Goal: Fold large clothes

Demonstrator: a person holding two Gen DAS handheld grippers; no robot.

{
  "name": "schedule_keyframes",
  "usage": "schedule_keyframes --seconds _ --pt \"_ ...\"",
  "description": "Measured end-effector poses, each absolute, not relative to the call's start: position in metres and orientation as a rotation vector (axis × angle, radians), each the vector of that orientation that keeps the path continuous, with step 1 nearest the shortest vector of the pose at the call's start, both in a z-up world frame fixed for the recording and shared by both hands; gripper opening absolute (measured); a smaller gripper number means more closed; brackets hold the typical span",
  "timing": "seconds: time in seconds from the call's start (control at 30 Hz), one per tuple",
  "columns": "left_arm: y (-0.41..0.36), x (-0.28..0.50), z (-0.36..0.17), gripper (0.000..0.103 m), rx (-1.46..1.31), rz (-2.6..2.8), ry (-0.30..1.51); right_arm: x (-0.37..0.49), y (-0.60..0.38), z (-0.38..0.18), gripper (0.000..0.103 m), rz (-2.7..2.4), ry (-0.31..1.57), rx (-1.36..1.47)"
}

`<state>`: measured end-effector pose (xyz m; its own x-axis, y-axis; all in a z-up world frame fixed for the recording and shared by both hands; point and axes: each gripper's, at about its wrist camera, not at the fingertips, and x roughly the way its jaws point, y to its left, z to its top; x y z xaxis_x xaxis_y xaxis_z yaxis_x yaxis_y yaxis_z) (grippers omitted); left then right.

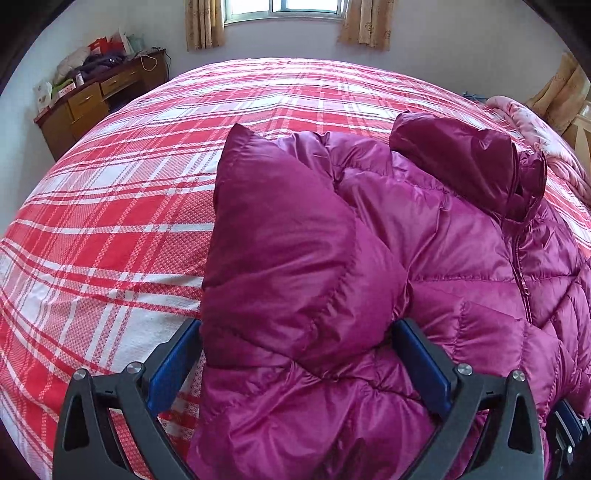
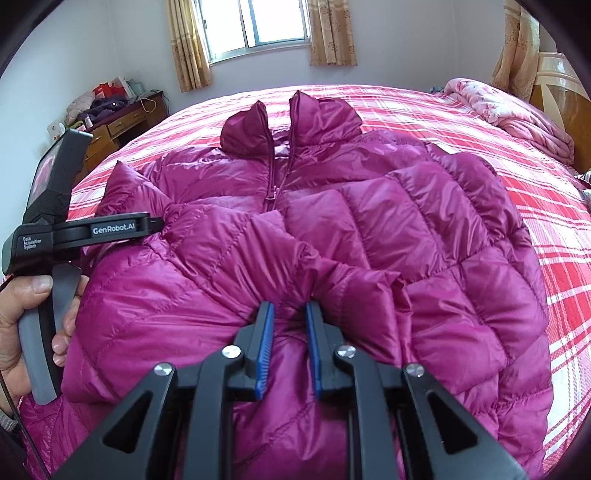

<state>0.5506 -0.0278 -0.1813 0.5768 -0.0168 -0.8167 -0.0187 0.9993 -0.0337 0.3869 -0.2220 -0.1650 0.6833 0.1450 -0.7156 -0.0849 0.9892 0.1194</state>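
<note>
A magenta quilted down jacket (image 2: 369,229) lies front up on the red plaid bed, collar (image 2: 291,125) toward the window, both sleeves folded across its front. My left gripper (image 1: 297,328) is wide open, its blue pads on either side of the folded left sleeve (image 1: 280,236), which bulges between them. My right gripper (image 2: 290,310) has its jaws nearly together, pinching a fold of the right sleeve's cuff (image 2: 354,280). The left gripper's body (image 2: 74,229) and the hand holding it show at the left of the right wrist view.
The red and white plaid bedspread (image 1: 110,221) covers the bed. A wooden desk (image 1: 88,103) piled with clothes and bags stands at the far left wall. A pink floral quilt (image 2: 517,114) lies bunched by the headboard on the right. A curtained window (image 2: 273,26) is ahead.
</note>
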Motion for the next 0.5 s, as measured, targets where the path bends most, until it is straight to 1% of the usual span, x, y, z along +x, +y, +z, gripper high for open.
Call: schedule_keyframes --seconds 0.5 --pt "-0.0273 0.5436 -0.1795 0.102 -0.049 -0.001 0.944 0.3883 -0.2249 -0.1646 0.02 0.145 0.813 0.101"
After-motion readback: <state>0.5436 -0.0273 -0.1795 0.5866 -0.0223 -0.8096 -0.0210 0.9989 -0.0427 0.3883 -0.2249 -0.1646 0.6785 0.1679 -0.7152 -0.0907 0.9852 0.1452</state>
